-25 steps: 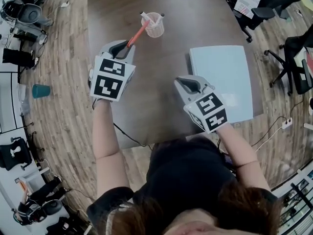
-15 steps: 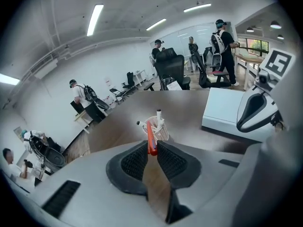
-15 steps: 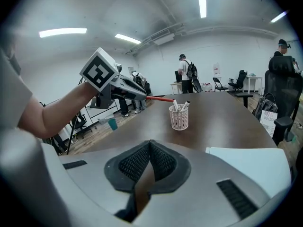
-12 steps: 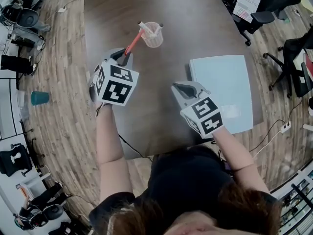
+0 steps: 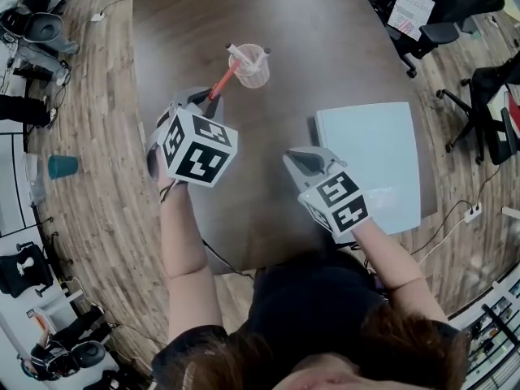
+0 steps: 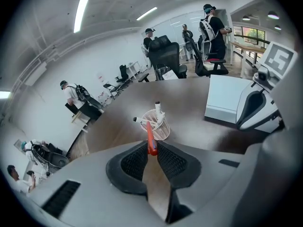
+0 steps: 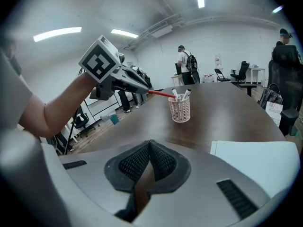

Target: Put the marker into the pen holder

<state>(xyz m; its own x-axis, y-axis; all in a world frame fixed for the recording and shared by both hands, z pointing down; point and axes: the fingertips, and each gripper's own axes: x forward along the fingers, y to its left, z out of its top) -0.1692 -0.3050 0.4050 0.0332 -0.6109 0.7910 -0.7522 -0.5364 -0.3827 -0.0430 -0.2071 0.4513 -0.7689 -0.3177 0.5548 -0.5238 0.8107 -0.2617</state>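
- Gripping the red marker [image 6: 150,136] by its near end, the left gripper [image 6: 151,148] is keeping its jaws narrowly apart, pads pressing on the barrel.
- Compared with a second ago, this gripper's marker cube is turning and rising toward the head camera, so the hand looks to be rolling and lifting its rear. The marker's far end is still sitting at the near rim of the pen holder [image 5: 253,78], just ahead of the jaws.
- Seen from the right gripper view, the marker [image 7: 160,93] is sloping slightly down from the left gripper to the holder's top [image 7: 180,110]. I judge this to be the tipping-in stage, with the marker not yet inside or released.
- Two white pens [image 6: 157,109] are already leaning in the holder, taking up part of the mouth beyond the marker's tip; the tip could catch on them or on the mesh rim.
- The right gripper [image 7: 150,148] is hanging empty with its jaws together, well to the right of the left one and beside a pale board [image 5: 374,153].
- The table [image 5: 325,39] is lying bare around the holder, its edge well off, leaving open room ahead of the left gripper.
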